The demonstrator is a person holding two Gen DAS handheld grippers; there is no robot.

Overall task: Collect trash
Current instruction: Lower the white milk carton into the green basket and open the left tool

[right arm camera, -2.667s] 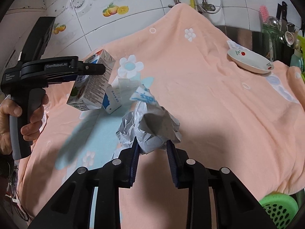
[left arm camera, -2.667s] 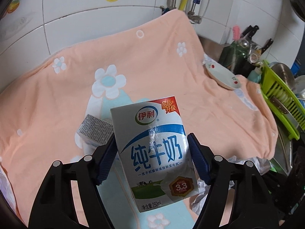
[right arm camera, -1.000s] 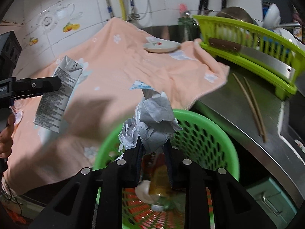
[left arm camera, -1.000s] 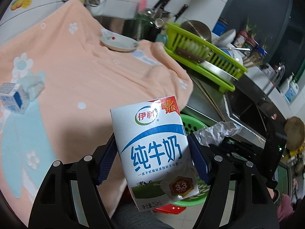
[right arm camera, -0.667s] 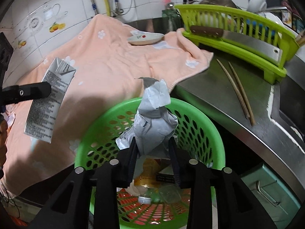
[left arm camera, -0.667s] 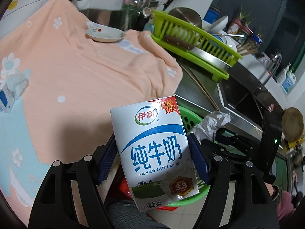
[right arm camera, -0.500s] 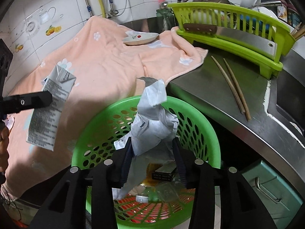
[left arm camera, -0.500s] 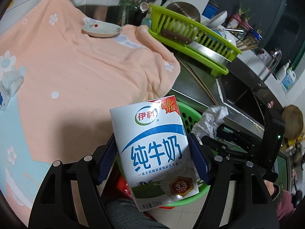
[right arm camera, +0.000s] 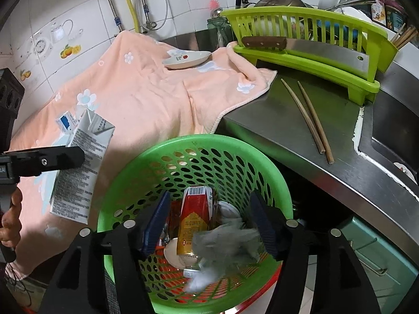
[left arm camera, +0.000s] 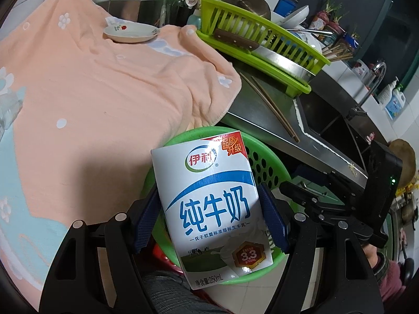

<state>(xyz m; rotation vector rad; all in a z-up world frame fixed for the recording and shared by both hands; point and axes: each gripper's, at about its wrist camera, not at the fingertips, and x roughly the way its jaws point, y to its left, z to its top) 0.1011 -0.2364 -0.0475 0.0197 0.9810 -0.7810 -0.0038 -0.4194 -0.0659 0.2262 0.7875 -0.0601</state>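
My left gripper (left arm camera: 209,222) is shut on a white and blue milk carton (left arm camera: 212,209) and holds it over the near rim of the green waste basket (left arm camera: 264,162). The carton also shows in the right wrist view (right arm camera: 81,170), left of the basket (right arm camera: 188,141). My right gripper (right arm camera: 209,219) is open above the basket. A crumpled grey paper wad (right arm camera: 225,246) is blurred, dropping inside the basket beside a red and yellow can (right arm camera: 195,219). A small blue and white carton (right arm camera: 66,121) lies on the peach cloth.
A peach flowered cloth (right arm camera: 146,96) covers the counter, with a small dish (right arm camera: 187,59) on it. Two chopsticks (right arm camera: 309,120) lie on the steel counter. A green dish rack (right arm camera: 309,49) holds a cleaver. A sink (left arm camera: 330,120) is at the right.
My right gripper has opened and let go of the paper wad, which falls into the basket. My left gripper has carried the milk carton closer over the basket.
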